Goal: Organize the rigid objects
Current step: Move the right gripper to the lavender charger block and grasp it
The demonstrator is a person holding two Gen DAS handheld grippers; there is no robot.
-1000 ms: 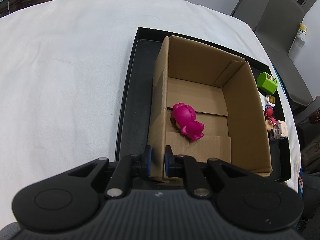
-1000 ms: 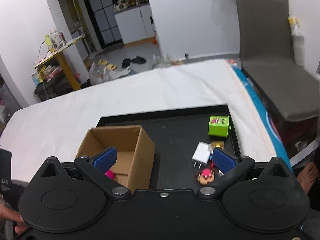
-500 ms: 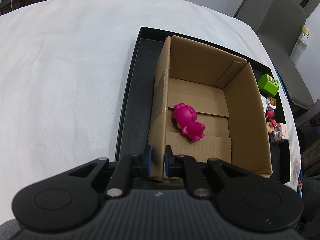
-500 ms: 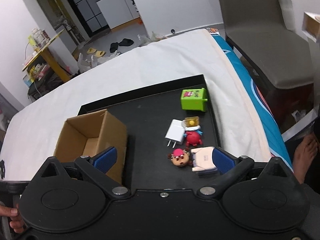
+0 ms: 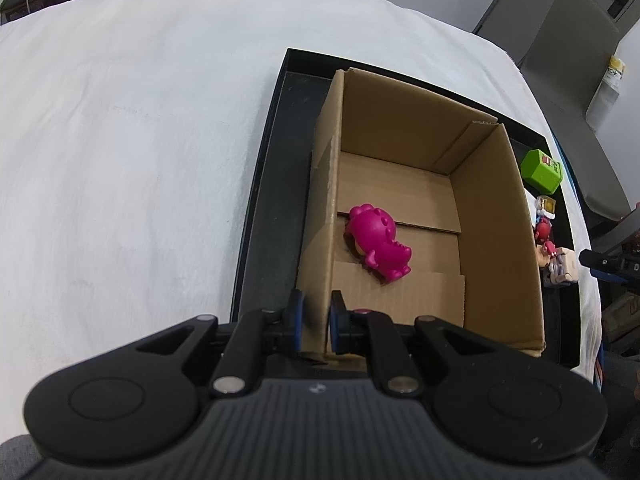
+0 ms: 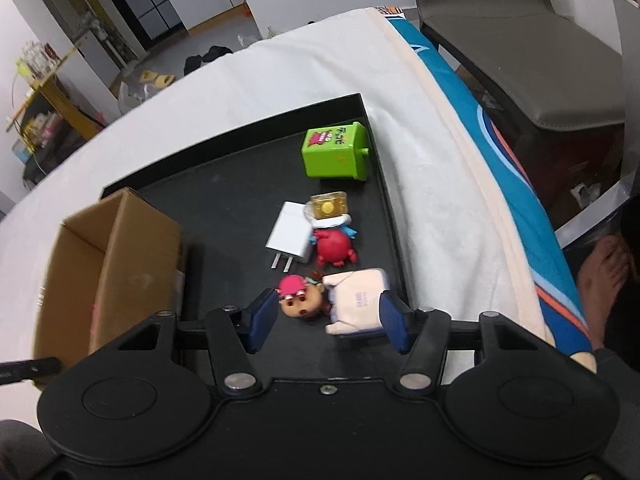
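Note:
My left gripper [image 5: 316, 320] is shut on the near left wall of the open cardboard box [image 5: 492, 216], which stands on the black tray [image 5: 276, 184]. A pink dinosaur toy [image 5: 378, 242] lies inside the box. In the right wrist view my right gripper [image 6: 328, 322] is low over the tray [image 6: 232, 168]. Its jaws are closing around a lying figurine with a pink-hatted head [image 6: 298, 300] and a cream body [image 6: 358, 300]. The blue pads sit just outside both ends of it. Beyond lie a red figure [image 6: 334, 246], a white charger [image 6: 290, 236], a small yellow case [image 6: 328, 206] and a green block toy [image 6: 336, 152].
The tray rests on a table under a white cloth [image 5: 140, 140]. A blue patterned mat edge [image 6: 500, 152] runs along the right side. A grey chair [image 6: 520, 40] stands beyond it, and a person's bare foot [image 6: 604, 264] is on the floor at right.
The right gripper has come down and forward over the tray's right side, and its jaws have narrowed around the lying figurine. The left gripper has kept its hold on the box wall.

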